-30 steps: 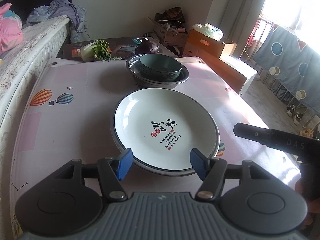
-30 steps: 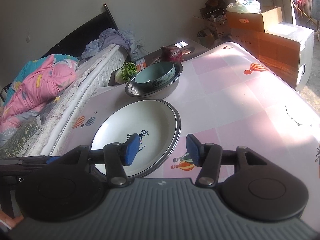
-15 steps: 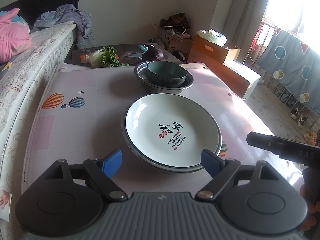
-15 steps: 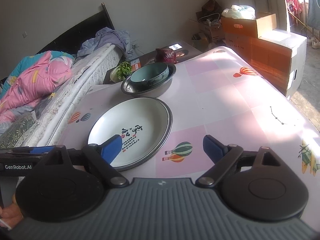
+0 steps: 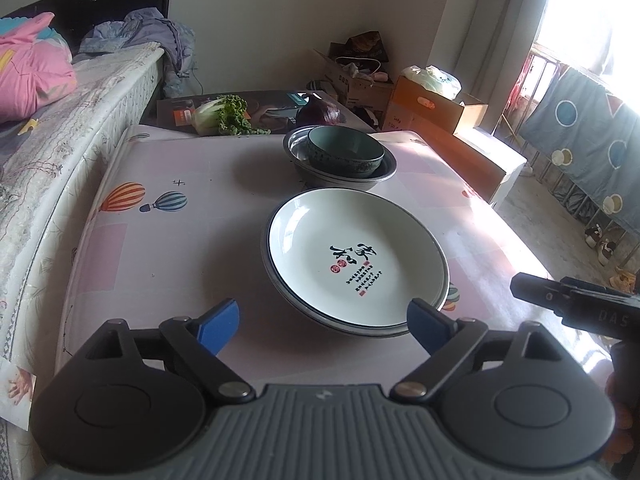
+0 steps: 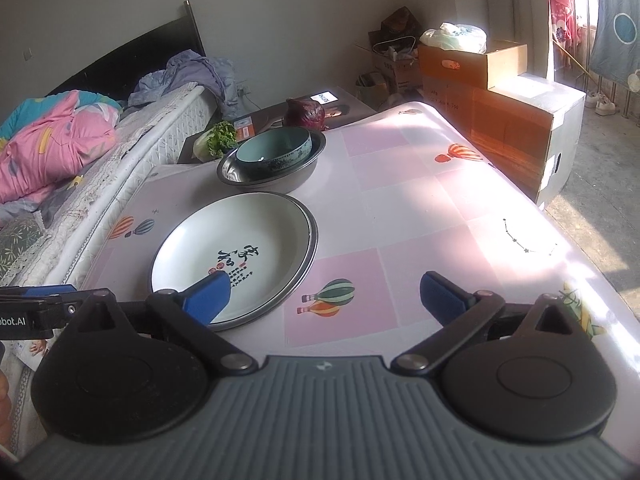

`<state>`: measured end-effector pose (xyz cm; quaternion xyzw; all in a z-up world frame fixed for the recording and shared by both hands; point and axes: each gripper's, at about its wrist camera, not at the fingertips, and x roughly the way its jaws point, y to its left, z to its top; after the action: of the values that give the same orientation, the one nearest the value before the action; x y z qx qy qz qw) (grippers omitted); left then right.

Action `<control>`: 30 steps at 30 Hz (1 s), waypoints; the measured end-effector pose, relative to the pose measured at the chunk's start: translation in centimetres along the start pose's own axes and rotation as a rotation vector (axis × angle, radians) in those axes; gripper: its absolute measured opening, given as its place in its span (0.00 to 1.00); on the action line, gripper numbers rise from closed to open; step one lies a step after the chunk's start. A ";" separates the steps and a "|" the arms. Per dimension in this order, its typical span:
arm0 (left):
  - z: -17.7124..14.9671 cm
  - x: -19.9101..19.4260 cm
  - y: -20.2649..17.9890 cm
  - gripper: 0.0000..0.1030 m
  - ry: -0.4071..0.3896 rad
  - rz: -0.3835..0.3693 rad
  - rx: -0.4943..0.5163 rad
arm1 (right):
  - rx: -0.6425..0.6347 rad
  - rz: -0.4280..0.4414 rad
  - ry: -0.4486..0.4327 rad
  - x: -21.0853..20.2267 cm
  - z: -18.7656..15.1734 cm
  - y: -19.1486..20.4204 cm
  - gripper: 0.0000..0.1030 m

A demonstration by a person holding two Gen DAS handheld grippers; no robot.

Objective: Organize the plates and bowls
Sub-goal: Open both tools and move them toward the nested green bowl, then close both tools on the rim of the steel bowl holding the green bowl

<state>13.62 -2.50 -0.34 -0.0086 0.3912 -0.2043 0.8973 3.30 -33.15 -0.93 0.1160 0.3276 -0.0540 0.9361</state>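
Note:
A white plate with black calligraphy lies on a metal plate on the pink tablecloth. Behind it a teal bowl sits inside a steel basin. My left gripper hovers at the plate's near rim, its jaws opening wide and touching nothing. My right gripper is to the right of the plate over a balloon print, its jaws also opening with nothing between them. Each gripper's side shows at the edge of the other's view.
A bed with a pink quilt runs along the table's left side. A green cabbage and a red cabbage lie on a low stand behind the table. Cardboard boxes stand beyond the table's right edge.
Both grippers went from narrow jaws at the plate's rim to wide open jaws and drew back from the plate. The plate stays flat on the table.

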 end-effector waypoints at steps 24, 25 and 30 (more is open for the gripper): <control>5.8 1.5 3.1 0.90 -0.092 -0.002 -0.013 | -0.172 -0.030 -0.120 1.2 8.2 -0.9 0.99; 6.8 2.1 3.2 0.90 -0.105 -0.005 -0.004 | -0.152 -0.001 -0.124 1.7 8.9 -1.4 0.99; 10.8 5.6 3.5 0.88 -0.103 -0.023 -0.007 | -0.081 0.089 -0.087 6.7 12.6 -2.8 0.98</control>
<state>25.93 -2.96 2.60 -0.0269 0.3453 -0.2127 0.9137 15.64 -39.21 3.94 0.0901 0.2829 -0.0038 0.9549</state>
